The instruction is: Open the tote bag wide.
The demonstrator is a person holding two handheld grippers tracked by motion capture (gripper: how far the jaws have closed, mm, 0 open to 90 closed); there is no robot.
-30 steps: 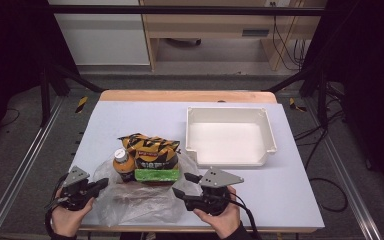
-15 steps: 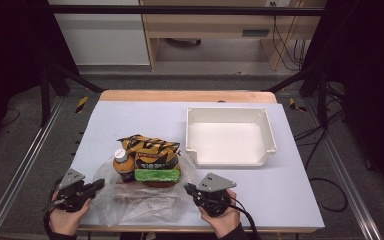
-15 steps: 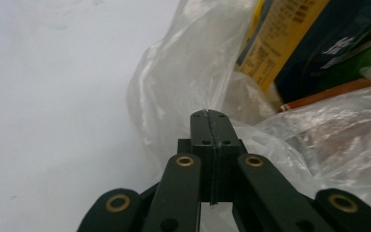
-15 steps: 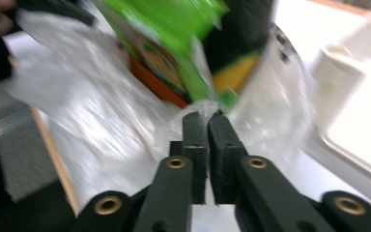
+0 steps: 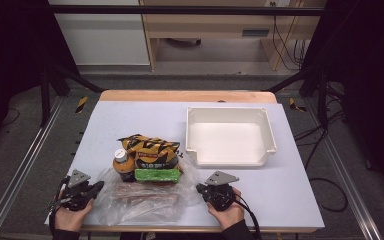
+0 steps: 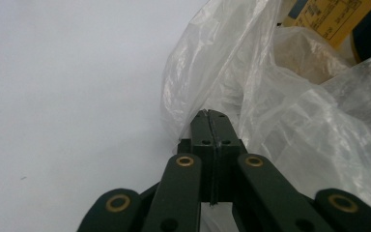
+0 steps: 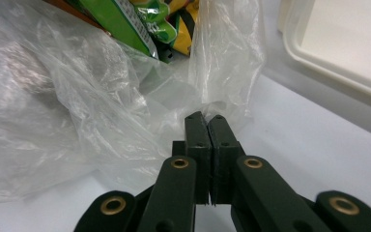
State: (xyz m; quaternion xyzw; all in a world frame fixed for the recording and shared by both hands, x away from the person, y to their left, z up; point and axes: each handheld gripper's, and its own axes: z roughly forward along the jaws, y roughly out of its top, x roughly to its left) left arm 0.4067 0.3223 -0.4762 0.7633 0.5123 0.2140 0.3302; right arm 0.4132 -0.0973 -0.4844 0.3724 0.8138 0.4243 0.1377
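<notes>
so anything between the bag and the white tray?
Nothing visible. The plastic bag, pinched at either end by the left gripper and right gripper, has bare table between it and the white tray.

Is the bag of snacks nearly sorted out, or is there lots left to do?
Only a start. Both claws are pinched shut on the clear plastic bag: the left claw on one edge, the right claw on the other, its jaws having just closed. The snack packet, green pack and bottle lie at the bag's mouth. The white tray holds nothing.
</notes>
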